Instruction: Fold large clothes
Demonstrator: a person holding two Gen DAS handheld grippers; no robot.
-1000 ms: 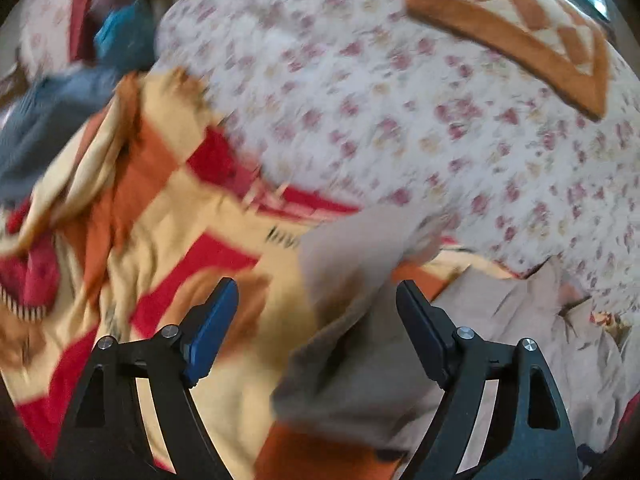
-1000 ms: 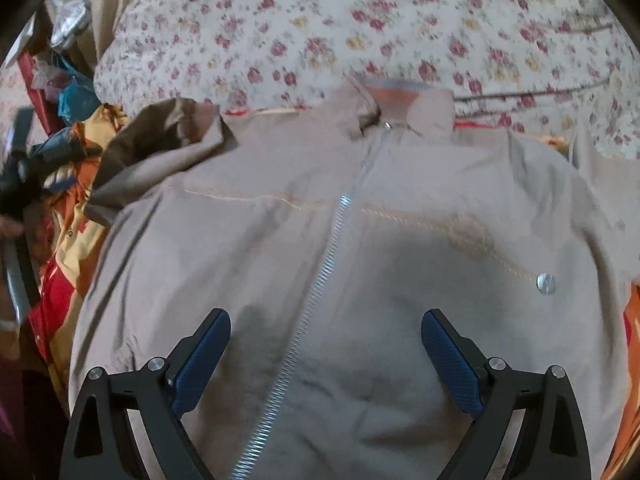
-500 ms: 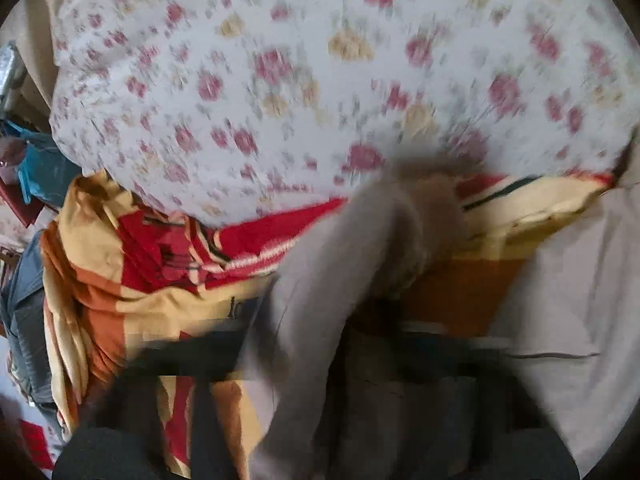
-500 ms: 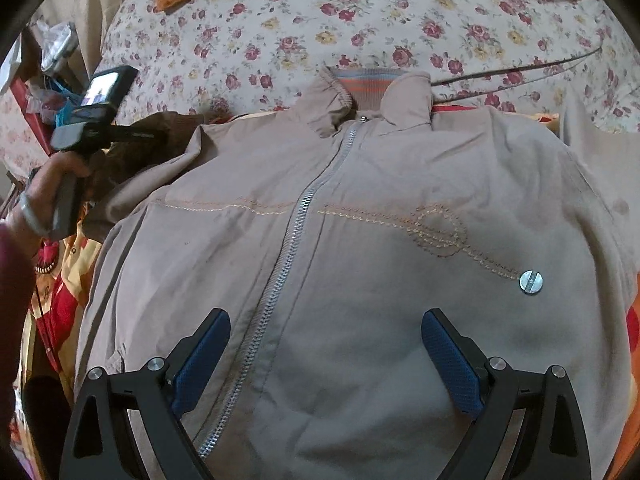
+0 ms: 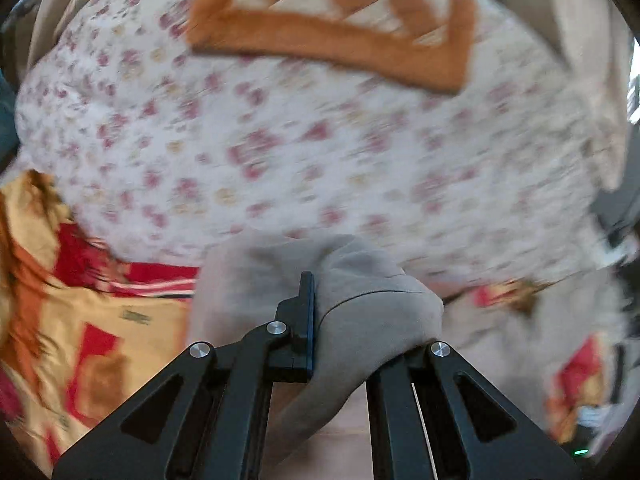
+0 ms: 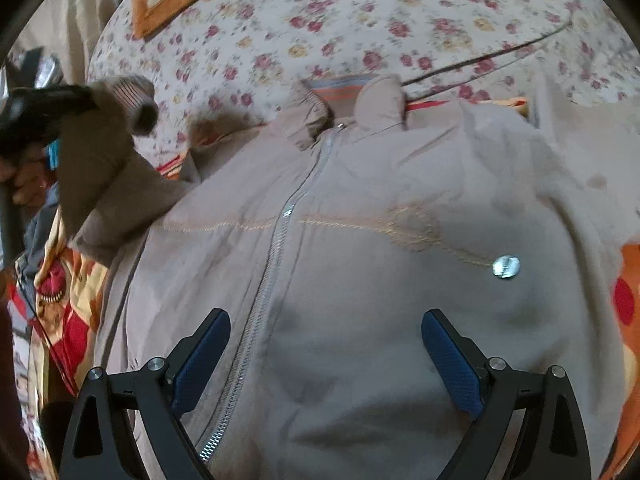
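The left gripper (image 5: 310, 304) is clamped tight on a bunch of the jacket's sleeve (image 5: 360, 300), and from the right wrist view that sleeve (image 6: 100, 168) hangs lifted off to one side, ribbed cuff (image 6: 136, 100) sticking up past the pinch. The right gripper (image 6: 326, 348) hovers over the chest with its jaws spread wide, nothing between them. The beige jacket (image 6: 380, 280) lies face up and zipped on the bed, collar towards the floral sheet (image 6: 360, 20), its body partly over a red and yellow blanket (image 6: 60, 300). The risk now: the grip takes only a thick fold near the cuff, so the cloth could slip out mid-swing, or the sleeve could land twisted and bunch across the front. With nothing pinning the body, a pull on the sleeve may drag the whole jacket askew on the blanket. The count: one jacket, one zip (image 6: 276, 248), one metal snap (image 6: 506, 267) on the chest, one sleeve raised and the other lying flat at the far side, two grippers, one orange checked cloth (image 5: 340, 20) up the bed.
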